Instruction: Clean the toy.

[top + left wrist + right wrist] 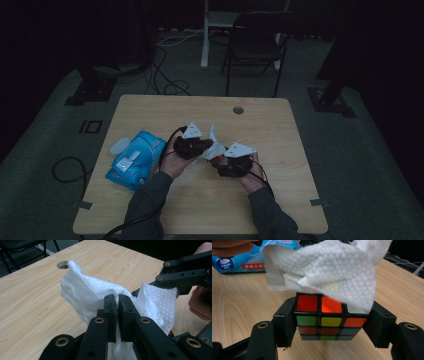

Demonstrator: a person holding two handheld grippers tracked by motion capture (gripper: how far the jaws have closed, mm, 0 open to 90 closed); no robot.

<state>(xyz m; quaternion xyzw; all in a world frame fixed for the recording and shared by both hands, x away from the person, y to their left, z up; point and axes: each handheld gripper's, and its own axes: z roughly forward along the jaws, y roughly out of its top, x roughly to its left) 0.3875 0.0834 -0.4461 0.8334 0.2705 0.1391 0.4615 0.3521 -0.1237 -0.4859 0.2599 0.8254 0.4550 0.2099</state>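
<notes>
In the left gripper view, my left gripper [117, 298] is shut on a white embossed wet wipe [87, 292], its jaws pressed together on the cloth. The wipe [332, 267] drapes over the top of a colour cube [329, 321], which my right gripper [332, 317] clamps by its two sides a little above the table. From above, the left gripper [207, 148] and the right gripper [223, 162] meet over the middle of the wooden table [150, 110], with the wipe [214, 144] between them.
A blue pack of wet wipes [136, 159] lies on the table's left side with its pale lid [120, 146] beside it. A cable hole [238, 110] sits near the far edge. A dark chair [255, 45] and floor cables stand beyond the table.
</notes>
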